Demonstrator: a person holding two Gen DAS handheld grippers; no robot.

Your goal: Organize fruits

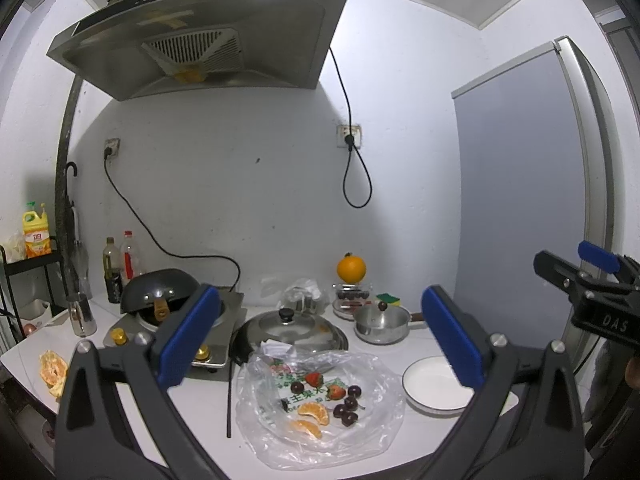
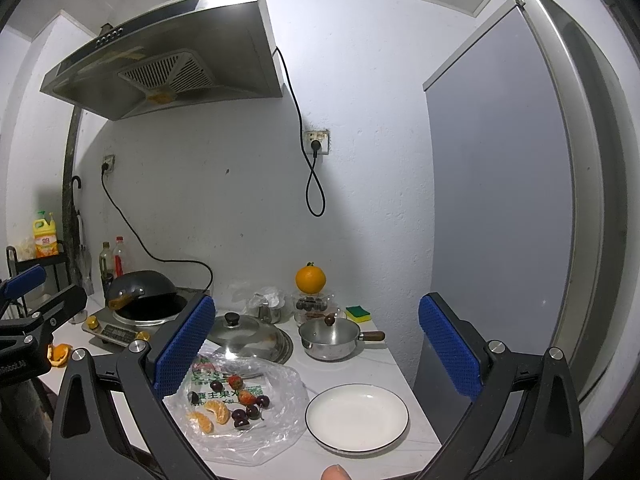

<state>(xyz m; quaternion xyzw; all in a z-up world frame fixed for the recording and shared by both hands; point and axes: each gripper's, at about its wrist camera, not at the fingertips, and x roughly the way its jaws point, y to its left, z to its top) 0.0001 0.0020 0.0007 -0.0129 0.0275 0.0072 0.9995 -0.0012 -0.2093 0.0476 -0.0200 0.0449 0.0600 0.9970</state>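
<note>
**Fruit on bag, plate bare, both grippers spread**

Left gripper [image 1: 320,336]: jaws wide apart, nothing between them, held above the counter [image 1: 192,412]. Below it lies a clear plastic bag [image 1: 372,432] carrying the fruit — two strawberries [image 1: 314,379], two orange segments [image 1: 314,412] and several dark cherries [image 1: 346,410] (stems partly visible). Just right of the bag, apart from the fruit, sits a white plate [image 2: 357,417]. Right gripper [image 2: 316,344]: jaws likewise wide apart, holding nothing, above bag and plate. A whole orange [image 2: 310,279] stands at the rear — on a glass container.
</note>
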